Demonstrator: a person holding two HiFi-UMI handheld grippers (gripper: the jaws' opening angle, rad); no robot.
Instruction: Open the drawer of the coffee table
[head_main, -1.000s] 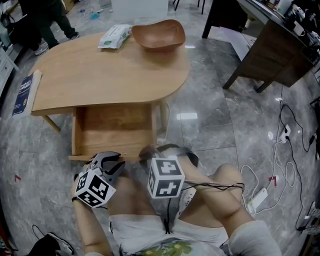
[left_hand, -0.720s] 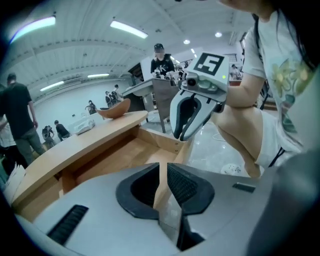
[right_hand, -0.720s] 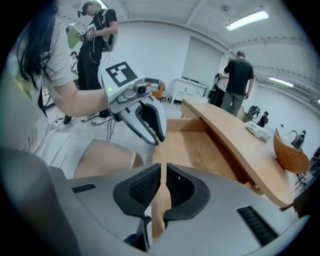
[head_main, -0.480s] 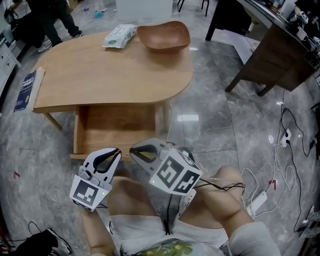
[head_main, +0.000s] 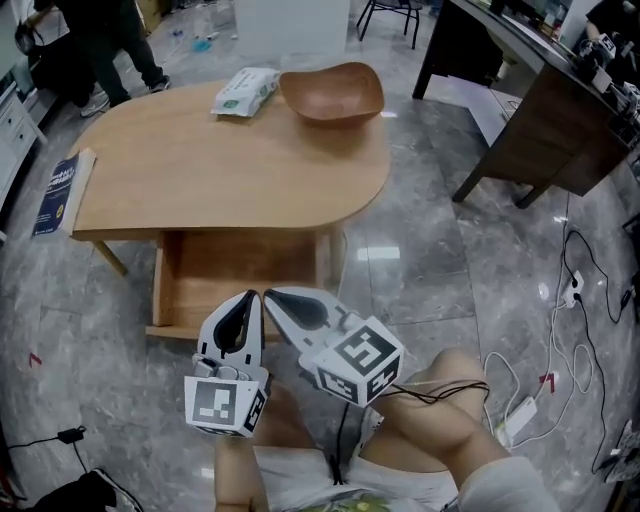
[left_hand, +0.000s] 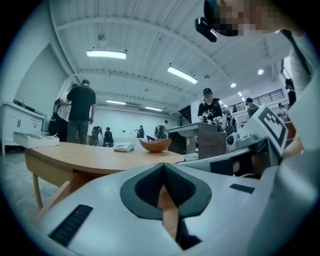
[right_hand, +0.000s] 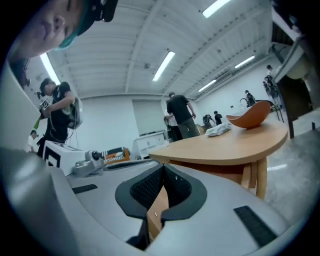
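The wooden coffee table (head_main: 230, 160) has its drawer (head_main: 240, 268) pulled out toward me, and the drawer looks empty. Both grippers hover side by side just in front of the drawer's front edge, touching nothing. My left gripper (head_main: 248, 300) is shut with nothing between its jaws. My right gripper (head_main: 275, 296) sits close beside it, also shut and empty. Both pairs of jaws have just been closing. In the left gripper view the closed pads (left_hand: 165, 187) point level at the tabletop (left_hand: 100, 155). In the right gripper view the table (right_hand: 225, 145) lies beyond the closed pads (right_hand: 162, 192).
A wooden bowl (head_main: 331, 92) and a pack of wipes (head_main: 245, 90) sit on the table's far side, and a book (head_main: 58, 190) lies at its left end. A dark desk (head_main: 540, 110) stands to the right. Cables and a power strip (head_main: 520, 395) lie on the floor. A person (head_main: 100, 50) stands at the far left.
Both grippers have lifted away from the drawer's front edge and rolled upright. Their jaws went from open to shut on nothing. The drawer stays pulled out.
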